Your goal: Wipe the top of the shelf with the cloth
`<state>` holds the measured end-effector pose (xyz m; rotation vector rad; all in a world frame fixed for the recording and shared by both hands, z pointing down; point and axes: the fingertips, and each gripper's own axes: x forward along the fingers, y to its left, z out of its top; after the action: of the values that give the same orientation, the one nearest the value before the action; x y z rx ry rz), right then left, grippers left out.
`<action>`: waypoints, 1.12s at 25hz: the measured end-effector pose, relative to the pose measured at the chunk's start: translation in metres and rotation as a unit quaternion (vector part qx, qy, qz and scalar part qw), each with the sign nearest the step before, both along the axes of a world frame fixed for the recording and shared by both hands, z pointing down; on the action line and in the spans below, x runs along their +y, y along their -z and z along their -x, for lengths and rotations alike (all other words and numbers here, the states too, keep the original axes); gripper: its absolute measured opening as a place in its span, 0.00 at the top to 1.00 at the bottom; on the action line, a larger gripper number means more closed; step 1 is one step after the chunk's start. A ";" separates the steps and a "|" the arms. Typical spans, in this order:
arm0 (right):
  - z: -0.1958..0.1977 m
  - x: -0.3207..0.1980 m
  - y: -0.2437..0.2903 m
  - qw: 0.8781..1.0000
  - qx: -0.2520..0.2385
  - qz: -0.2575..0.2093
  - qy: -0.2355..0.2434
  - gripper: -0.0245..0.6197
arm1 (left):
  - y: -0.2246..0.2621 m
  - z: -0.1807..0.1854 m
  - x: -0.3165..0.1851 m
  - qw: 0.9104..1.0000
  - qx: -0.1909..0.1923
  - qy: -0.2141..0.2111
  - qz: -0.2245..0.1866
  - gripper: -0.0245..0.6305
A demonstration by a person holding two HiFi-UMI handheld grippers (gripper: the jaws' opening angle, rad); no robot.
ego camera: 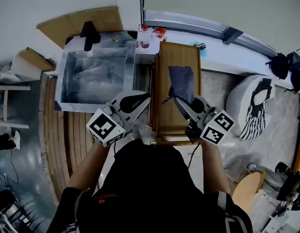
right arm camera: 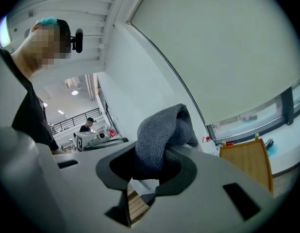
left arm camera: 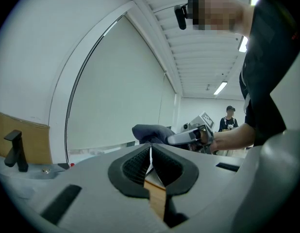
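Shelf top point(ego camera: 163, 67): bare wood panel, long side running away from us, sitting between the two tools in the head view
Sink point(ego camera: 67, 84): metal basin just left of the shelf, not part of this job
Left tool point(left arm camera: 151, 155): jaws pressed together with nothing between them; tip sits just beside the shelf's left edge, idle as far as we can judge
Right tool point(right arm camera: 151, 166): clamped on one bunched end of the cloth, which fills the jaw pocket
Cloth point(ego camera: 182, 81): dark grey-blue towelling over the middle of the shelf top; from the right gripper view the free part folds over beyond the jaws; we can't tell whether it touches the wood
Handling: we expect it to be light, soft and floppy, with zero stiffness, so it will drag and fold behind the tool instead of pushing flat; the pile should grip well, so low slip risk
Where to hold: we'd keep the bite on the bunched end, leaving enough loose fabric to lay flat on the wood
Progress: wipe looks barely started or mid-pass, we can't say which
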<state>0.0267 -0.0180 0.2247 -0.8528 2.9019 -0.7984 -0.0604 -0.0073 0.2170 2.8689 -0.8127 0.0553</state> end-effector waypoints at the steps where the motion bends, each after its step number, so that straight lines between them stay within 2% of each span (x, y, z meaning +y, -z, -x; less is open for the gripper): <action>1: -0.001 0.001 0.000 1.000 0.000 0.000 -0.001 0.83 | 0.002 -0.001 0.001 1.000 0.001 -0.002 -0.003 0.92; 8: -0.001 0.002 0.005 1.000 -0.003 -0.005 0.004 0.83 | 0.006 -0.003 0.005 1.000 0.001 0.006 0.020 0.92; 12: -0.001 0.002 0.006 1.000 -0.003 -0.005 0.006 0.83 | 0.005 -0.001 0.003 1.000 -0.004 0.002 -0.003 0.92; 28: 0.001 0.002 0.002 1.000 0.004 -0.004 0.015 0.83 | 0.005 -0.006 0.003 1.000 -0.004 -0.007 -0.005 0.92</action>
<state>0.0252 -0.0156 0.2230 -0.8170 2.9296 -0.7878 -0.0544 -0.0044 0.2118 2.8863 -0.7959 0.0633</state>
